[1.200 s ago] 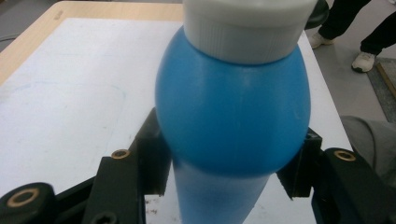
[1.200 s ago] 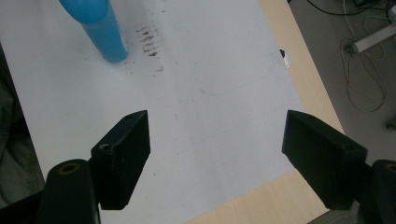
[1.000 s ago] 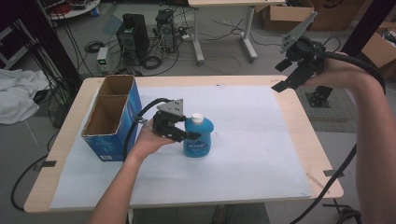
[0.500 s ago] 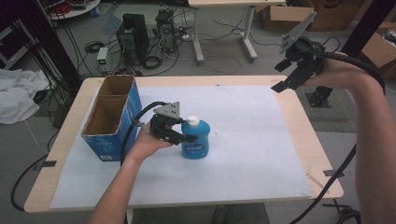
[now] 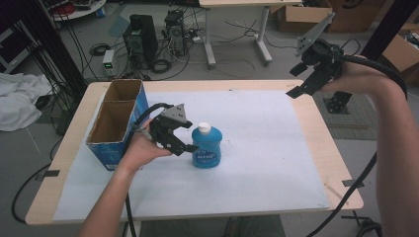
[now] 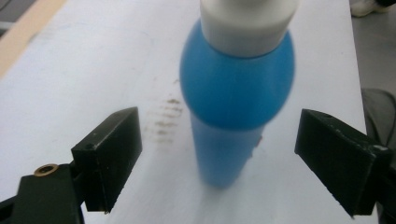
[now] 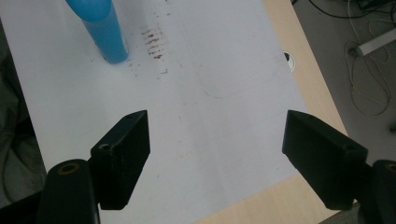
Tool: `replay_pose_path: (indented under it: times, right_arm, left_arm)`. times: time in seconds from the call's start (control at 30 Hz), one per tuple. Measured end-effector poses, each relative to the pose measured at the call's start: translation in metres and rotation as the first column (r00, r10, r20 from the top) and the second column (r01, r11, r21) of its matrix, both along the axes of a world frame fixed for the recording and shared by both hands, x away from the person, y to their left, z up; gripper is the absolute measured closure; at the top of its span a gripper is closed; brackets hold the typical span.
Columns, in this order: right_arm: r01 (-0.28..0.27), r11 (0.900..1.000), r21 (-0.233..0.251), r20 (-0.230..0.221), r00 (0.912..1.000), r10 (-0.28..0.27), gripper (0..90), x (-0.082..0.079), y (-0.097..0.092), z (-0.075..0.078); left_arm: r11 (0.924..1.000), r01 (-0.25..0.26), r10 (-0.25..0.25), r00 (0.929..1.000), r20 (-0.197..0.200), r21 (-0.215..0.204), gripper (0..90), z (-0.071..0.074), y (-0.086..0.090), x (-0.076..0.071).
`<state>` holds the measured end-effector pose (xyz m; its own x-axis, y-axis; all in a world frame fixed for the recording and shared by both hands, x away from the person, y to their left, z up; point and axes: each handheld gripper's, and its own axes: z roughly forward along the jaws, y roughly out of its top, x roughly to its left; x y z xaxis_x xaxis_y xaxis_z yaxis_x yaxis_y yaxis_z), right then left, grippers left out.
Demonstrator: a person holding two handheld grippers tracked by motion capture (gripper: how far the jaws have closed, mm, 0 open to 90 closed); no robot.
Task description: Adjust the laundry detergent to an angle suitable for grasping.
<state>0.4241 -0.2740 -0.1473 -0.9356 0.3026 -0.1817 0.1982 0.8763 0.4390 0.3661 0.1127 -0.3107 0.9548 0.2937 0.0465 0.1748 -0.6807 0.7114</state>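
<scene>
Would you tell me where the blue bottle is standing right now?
In the high view, the blue bottle stands upright on the white sheet, left of centre, between the open left gripper jaws, right of the cardboard box.

Bottle: glossy blue plastic, white plastic cap. Counter: pale wood, matt white paper sheet on top. Box: brown cardboard inside, printed blue outside. Tongs: matt black.
</scene>
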Motion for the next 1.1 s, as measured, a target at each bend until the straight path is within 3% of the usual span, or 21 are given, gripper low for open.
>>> replay_pose_path:
  times: [0.1,0.33,0.43,0.57,0.67,0.83,0.87,0.93,1.1]
  right_arm:
    - [0.001,1.0000,0.002,0.000,1.0000,-0.001,22.9,0.000,0.000,0.000]
    - [-0.002,1.0000,0.005,-0.001,1.0000,0.002,22.8,0.000,0.002,0.001]
    - [-0.001,1.0000,0.002,-0.003,1.0000,0.001,22.8,0.000,0.003,0.001]
    - [-0.001,1.0000,0.001,-0.005,1.0000,0.001,22.7,0.000,0.005,0.001]
    - [0.000,1.0000,0.000,-0.006,1.0000,0.000,22.6,0.000,0.006,0.000]
    - [-0.001,1.0000,-0.003,-0.008,1.0000,0.001,22.6,0.000,0.007,-0.001]
    - [-0.007,1.0000,0.000,-0.007,1.0000,0.007,22.6,0.001,0.007,-0.001]
    - [-0.005,1.0000,-0.002,-0.009,0.9999,0.004,22.3,0.002,0.008,-0.002]
    - [-0.005,1.0000,-0.002,-0.010,0.9999,0.005,22.3,0.003,0.006,-0.003]
  left_arm:
    - [0.9985,-0.044,0.043,0.9984,0.037,0.031,13.7,0.027,0.011,-0.004]
    - [0.9914,-0.101,0.094,0.9928,0.074,0.084,13.9,0.084,0.029,0.001]
    - [0.9816,-0.128,0.117,0.9898,0.081,0.142,14.5,0.109,0.031,0.009]
    - [0.9717,-0.163,0.150,0.9847,0.089,0.171,14.9,0.138,0.033,0.020]
    - [0.9601,-0.185,0.170,0.9814,0.088,0.209,15.0,0.153,0.031,0.028]
    - [0.9369,-0.215,0.200,0.9762,0.083,0.275,14.9,0.164,0.027,0.040]
    - [0.9318,-0.222,0.209,0.9749,0.076,0.287,14.7,0.166,0.026,0.044]
    - [0.9144,-0.226,0.214,0.9742,0.073,0.336,14.5,0.169,0.023,0.048]
    - [0.8916,-0.223,0.215,0.9744,0.067,0.394,14.5,0.176,0.016,0.054]
